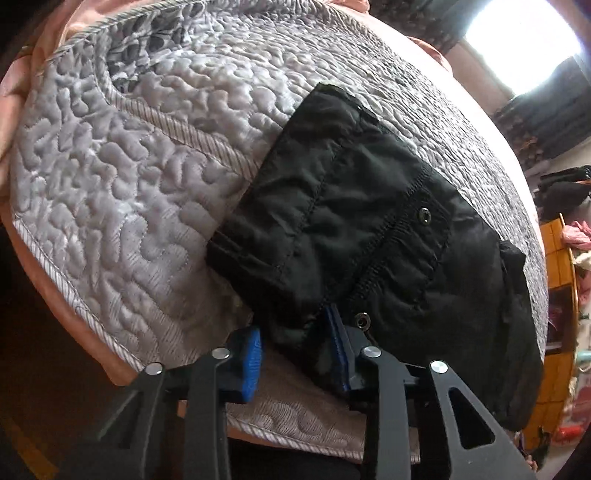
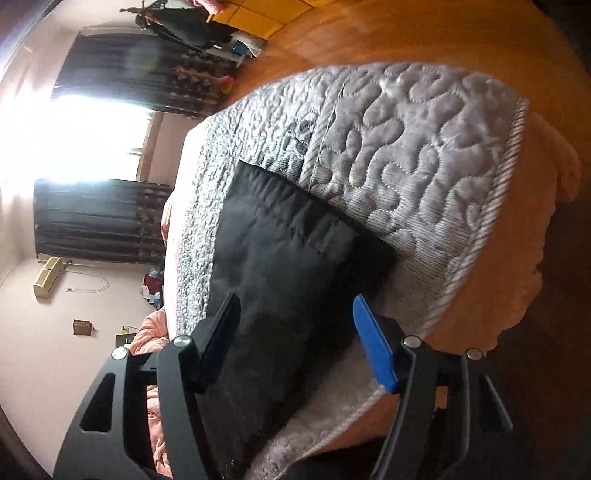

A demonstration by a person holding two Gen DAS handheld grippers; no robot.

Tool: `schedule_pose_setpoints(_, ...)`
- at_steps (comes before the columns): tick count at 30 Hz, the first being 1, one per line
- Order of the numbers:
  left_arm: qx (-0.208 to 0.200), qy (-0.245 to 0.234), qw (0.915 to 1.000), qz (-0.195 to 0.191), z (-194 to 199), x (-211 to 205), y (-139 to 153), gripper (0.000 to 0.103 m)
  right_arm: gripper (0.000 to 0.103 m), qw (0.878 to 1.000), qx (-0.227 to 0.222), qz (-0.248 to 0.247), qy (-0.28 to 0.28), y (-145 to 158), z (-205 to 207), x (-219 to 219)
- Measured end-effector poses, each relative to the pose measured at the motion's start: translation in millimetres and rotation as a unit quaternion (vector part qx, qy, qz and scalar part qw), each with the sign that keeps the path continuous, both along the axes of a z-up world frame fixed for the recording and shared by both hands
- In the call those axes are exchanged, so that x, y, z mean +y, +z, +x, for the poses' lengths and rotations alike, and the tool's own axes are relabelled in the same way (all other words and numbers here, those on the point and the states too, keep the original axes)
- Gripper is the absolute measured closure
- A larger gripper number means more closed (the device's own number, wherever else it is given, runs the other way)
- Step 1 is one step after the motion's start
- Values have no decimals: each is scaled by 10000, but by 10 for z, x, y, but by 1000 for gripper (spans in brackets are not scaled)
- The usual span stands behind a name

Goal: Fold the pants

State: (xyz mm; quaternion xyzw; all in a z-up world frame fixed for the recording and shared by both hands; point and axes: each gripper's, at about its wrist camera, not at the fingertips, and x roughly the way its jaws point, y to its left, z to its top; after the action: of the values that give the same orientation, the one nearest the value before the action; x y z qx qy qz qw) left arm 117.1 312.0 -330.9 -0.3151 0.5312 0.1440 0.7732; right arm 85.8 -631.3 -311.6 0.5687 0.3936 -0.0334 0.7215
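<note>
Black pants (image 1: 369, 236) lie folded into a compact bundle on a grey quilted bedspread (image 1: 110, 184). Metal snaps show on the fabric. My left gripper (image 1: 295, 350) is at the bundle's near edge, its blue-padded jaws apart with a fold of the black cloth between them. In the right wrist view the pants (image 2: 288, 266) run forward from my right gripper (image 2: 295, 332), whose jaws stand wide apart over the cloth without pinching it.
The bedspread (image 2: 406, 147) lies over a pink blanket (image 1: 44, 55). Its corded edge runs close to both grippers. A bright window with dark curtains (image 2: 99, 221), a wooden floor (image 2: 369, 33) and a yellow cabinet (image 1: 557, 266) lie beyond the bed.
</note>
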Motion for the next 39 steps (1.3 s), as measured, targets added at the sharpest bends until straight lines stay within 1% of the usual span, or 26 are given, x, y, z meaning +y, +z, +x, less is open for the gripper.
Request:
schedule_pose_setpoints(4,11,225,9997,110,63,29,-2,73,40,9998,174,-45,-42,-83,149,42)
schedule_pose_setpoints(7,-42,486,9987,151,80,95,23,73,42,9999,131,12,31,-82,227,98)
schedule_pose_setpoints(11,-144,630,9977,225,79,166,65,73,50,9997,115,-61,196,-42,258,182)
schedule_pose_setpoints(13,-131,571,9980,239,49,172,83,73,52,9998,55,-18,197,-27,250,200)
schedule_pose_setpoints(15,-119,518,9983,229,59,166,82,73,59,9998,-11,-31,188,3,252,206)
schedule_pose_setpoints(16,-115,503,9984,224,65,169,80,73,72,9998,-11,-74,187,6,255,215)
schedule_pose_setpoints(17,-111,489,9985,227,69,173,86,73,88,9997,36,-147,203,3,229,202)
schedule_pose_setpoints(20,-97,507,9984,236,62,153,84,73,92,9998,95,-151,95,-55,142,177)
schedule_pose_setpoints(23,-76,515,9983,261,67,166,68,73,93,9992,194,-316,119,-102,71,209)
schedule_pose_setpoints(25,-47,494,9984,272,80,163,62,73,93,9990,319,-287,141,-221,40,186)
schedule_pose_setpoints(26,-29,485,9985,261,87,167,61,73,93,9991,290,-264,176,-240,53,178)
schedule_pose_setpoints(29,-27,443,9987,268,92,173,73,73,93,9985,213,-433,258,-164,86,187)
schedule_pose_setpoints(30,-27,438,9987,273,92,174,70,73,93,9984,247,-444,250,-166,99,185)
schedule_pose_setpoints(34,-25,498,9984,262,84,174,47,73,93,9969,578,-464,248,-325,135,197)
schedule_pose_setpoints(35,-25,509,9984,263,83,171,51,73,93,9966,598,-501,250,-320,137,213)
schedule_pose_setpoints(36,-28,497,9984,282,82,164,71,73,89,9964,595,-540,276,-294,135,220)
schedule_pose_setpoints(37,-38,484,9984,300,72,157,88,73,79,9966,552,-527,303,-257,136,225)
schedule_pose_setpoints(38,-70,466,9982,370,55,143,146,73,66,9973,464,-462,335,-208,127,231)
schedule_pose_setpoints(39,-100,463,9978,464,31,130,209,73,61,9976,383,-477,332,-130,101,225)
